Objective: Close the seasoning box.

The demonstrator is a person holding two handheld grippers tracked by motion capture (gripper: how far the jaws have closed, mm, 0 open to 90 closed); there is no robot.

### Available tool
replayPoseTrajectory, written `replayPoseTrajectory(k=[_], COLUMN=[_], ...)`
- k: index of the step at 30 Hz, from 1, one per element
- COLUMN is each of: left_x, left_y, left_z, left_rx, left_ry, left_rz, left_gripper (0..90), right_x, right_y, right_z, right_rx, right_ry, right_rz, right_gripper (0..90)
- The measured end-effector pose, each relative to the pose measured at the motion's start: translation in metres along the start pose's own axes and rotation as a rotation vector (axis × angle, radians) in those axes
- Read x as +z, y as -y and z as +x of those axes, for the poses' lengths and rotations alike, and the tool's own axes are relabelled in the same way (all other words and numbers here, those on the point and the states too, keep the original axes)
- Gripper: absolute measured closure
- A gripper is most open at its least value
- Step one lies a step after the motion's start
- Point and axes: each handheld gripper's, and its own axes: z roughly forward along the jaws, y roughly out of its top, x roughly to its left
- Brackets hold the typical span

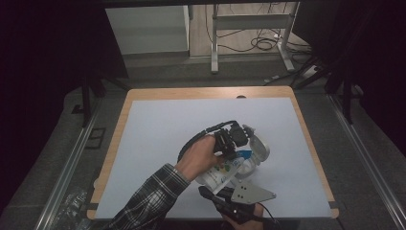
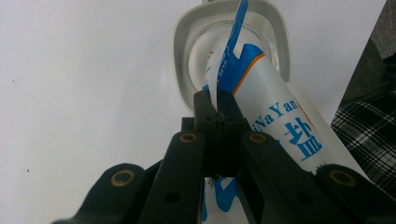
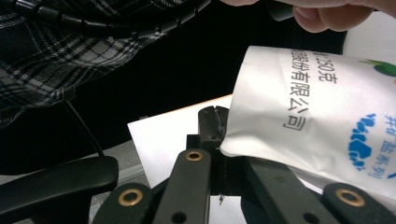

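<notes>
Salt bag [image 1: 224, 175] tilted, torn mouth over the glass jar [image 1: 258, 149].
We clamp both grippers on it: left gripper [image 2: 217, 114] at its mouth, right gripper [image 3: 215, 122] at its lower corner.

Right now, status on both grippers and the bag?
Left gripper shut on salt bag top. Right gripper shut on its bottom corner. Bag tilted over round container. Nothing in the way.

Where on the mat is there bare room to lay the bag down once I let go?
The pale blue mat is bare across its far half and left side, up to the wooden table edge. It is crowded near the front right: white salt bag, round clear glass jar, left hand-held gripper, right hand-held gripper.
</notes>
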Motion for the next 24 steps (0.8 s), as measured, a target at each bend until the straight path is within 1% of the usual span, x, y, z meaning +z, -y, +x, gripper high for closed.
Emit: replayPoseTrajectory(k=[24], left_x=[0.0006], left_y=[-0.0006], left_z=[-0.0001], left_rx=[0.001], left_ry=[-0.002], left_rz=[0.006], left_gripper=[89.9], right_x=[-0.0008], right_y=[-0.0005], right_z=[-0.0001], right_rx=[-0.003], right_ry=[0.002], right_rz=[-0.005], right_gripper=[89.5])
